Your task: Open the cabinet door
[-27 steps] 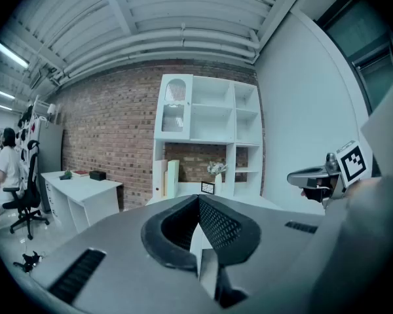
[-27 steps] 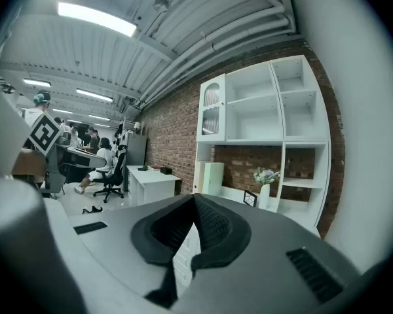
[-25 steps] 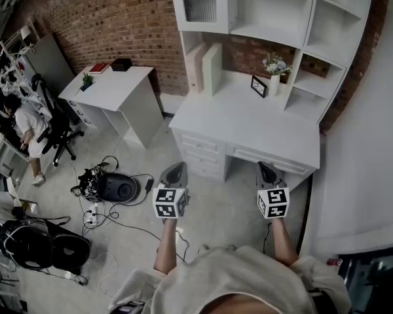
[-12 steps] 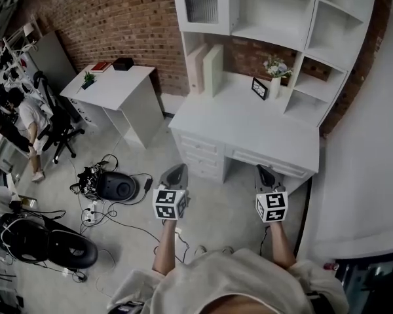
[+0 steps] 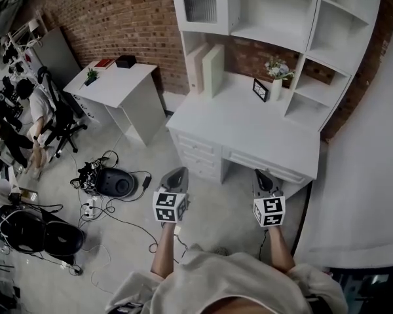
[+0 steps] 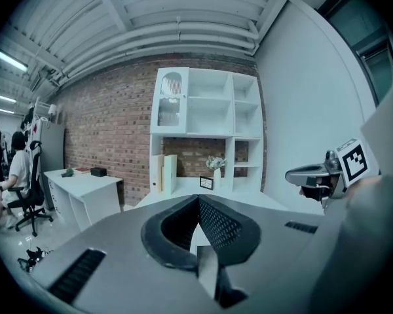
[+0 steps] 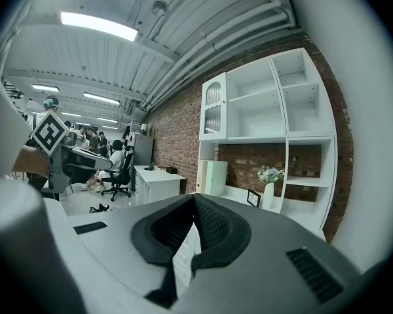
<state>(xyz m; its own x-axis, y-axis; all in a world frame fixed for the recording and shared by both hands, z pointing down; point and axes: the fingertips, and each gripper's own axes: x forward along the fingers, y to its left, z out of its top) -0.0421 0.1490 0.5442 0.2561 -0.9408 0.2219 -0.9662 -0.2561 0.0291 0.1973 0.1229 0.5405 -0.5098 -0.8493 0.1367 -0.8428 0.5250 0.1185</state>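
The left gripper and the right gripper are held out side by side over the floor, short of the furniture. Both have their jaws pressed together on nothing. In each gripper's own view the dark ribbed pads meet along a seam.

Just beyond them stands the white wooden desk, with a stack of white drawers under its front left corner. On the desk top, two tall white box files stand at the back left corner. A small dark picture frame and a white vase of flowers sit just beside each other toward the back right.

Above rises the white open-shelved hutch. The task's thing, the white-framed cabinet door with a ribbed glass pane, fills the hutch's top left corner. It looks shut and is well apart from both grippers. Its handle is too small to make out, and so is the hinge side. A red brick wall lies behind.

The likely troubles:
- **Jaws not spread:** arriving with them closed would only bump the frame or the glass.
- **Wrong edge:** guessing the hinge side wrongly means pulling on an edge that will not move.
- **The reach:** it goes over the desk top, so a low forearm could topple the box files or sweep the vase and frame.
- **Weak grip:** a poor pinch on a small knob may slip off as the door swings out.
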